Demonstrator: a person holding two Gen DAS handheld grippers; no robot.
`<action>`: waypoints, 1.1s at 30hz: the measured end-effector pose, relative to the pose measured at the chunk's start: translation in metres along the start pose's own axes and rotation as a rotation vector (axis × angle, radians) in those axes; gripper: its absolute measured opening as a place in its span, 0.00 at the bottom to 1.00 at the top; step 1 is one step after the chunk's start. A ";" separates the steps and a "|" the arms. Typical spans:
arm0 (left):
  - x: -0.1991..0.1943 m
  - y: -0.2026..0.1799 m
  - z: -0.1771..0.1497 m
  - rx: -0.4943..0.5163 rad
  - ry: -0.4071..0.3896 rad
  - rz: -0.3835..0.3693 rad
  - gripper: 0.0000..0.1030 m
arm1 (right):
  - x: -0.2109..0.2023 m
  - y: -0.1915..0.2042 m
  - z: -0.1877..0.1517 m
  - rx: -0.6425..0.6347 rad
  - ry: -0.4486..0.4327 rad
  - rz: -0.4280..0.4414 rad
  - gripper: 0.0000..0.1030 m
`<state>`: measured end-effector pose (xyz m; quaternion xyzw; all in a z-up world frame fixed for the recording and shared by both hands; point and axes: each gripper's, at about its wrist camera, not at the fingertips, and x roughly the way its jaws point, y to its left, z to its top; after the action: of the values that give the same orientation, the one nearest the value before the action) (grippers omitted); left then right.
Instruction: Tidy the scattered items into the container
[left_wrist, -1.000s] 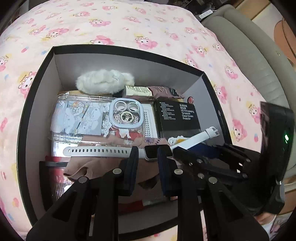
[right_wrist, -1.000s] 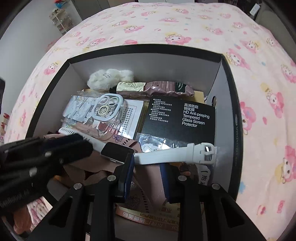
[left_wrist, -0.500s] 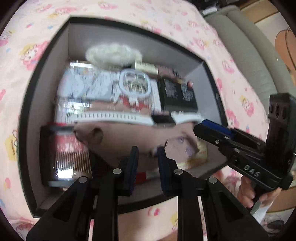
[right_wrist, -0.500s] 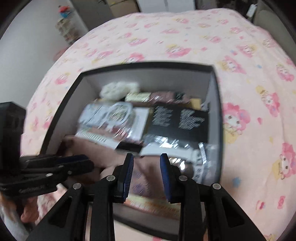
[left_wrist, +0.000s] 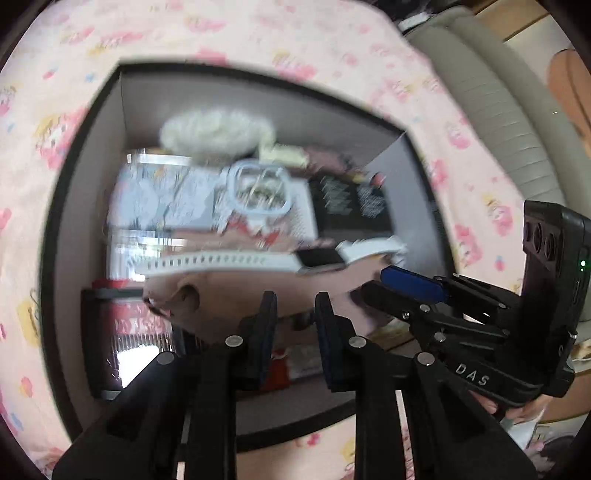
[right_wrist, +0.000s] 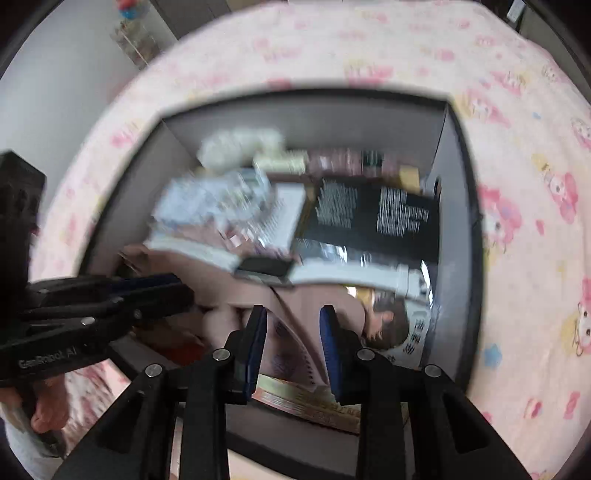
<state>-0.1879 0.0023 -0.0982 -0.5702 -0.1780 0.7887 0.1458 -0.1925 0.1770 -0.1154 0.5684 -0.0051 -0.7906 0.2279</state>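
A black-rimmed box (left_wrist: 55, 206) (right_wrist: 461, 206) sits on the pink bedspread, full of items. A white-strapped smartwatch (left_wrist: 317, 258) (right_wrist: 266, 266) lies across the top of the pile, over a pink cloth (left_wrist: 236, 295). Behind it are a clear phone case (left_wrist: 258, 188), a black screen-protector box (left_wrist: 351, 206) (right_wrist: 373, 214) and a white fluffy item (left_wrist: 214, 133). My left gripper (left_wrist: 295, 306) is open and empty above the box's near side. My right gripper (right_wrist: 293, 321) is open and empty, also over the near side. Both views are blurred.
The pink cartoon-print bedspread (right_wrist: 535, 221) surrounds the box. A grey padded bed edge (left_wrist: 498, 122) runs along the right in the left wrist view. A white wall and a shelf (right_wrist: 129, 33) lie beyond the bed at far left.
Both grippers have pulled back and up from the box, so it looks smaller. The watch, near the left fingertips a second ago, stays lying in the box.
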 end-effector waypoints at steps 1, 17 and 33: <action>-0.004 -0.001 0.001 0.009 -0.024 -0.002 0.19 | -0.007 0.000 0.002 0.004 -0.047 -0.005 0.25; 0.019 -0.008 0.014 0.015 -0.014 0.032 0.27 | 0.010 -0.004 0.012 0.033 0.025 -0.109 0.26; -0.115 -0.024 0.021 0.023 -0.424 0.153 0.99 | -0.126 0.046 0.019 0.110 -0.412 -0.328 0.76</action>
<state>-0.1722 -0.0287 0.0165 -0.4016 -0.1522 0.9016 0.0513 -0.1620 0.1769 0.0167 0.4004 -0.0023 -0.9144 0.0596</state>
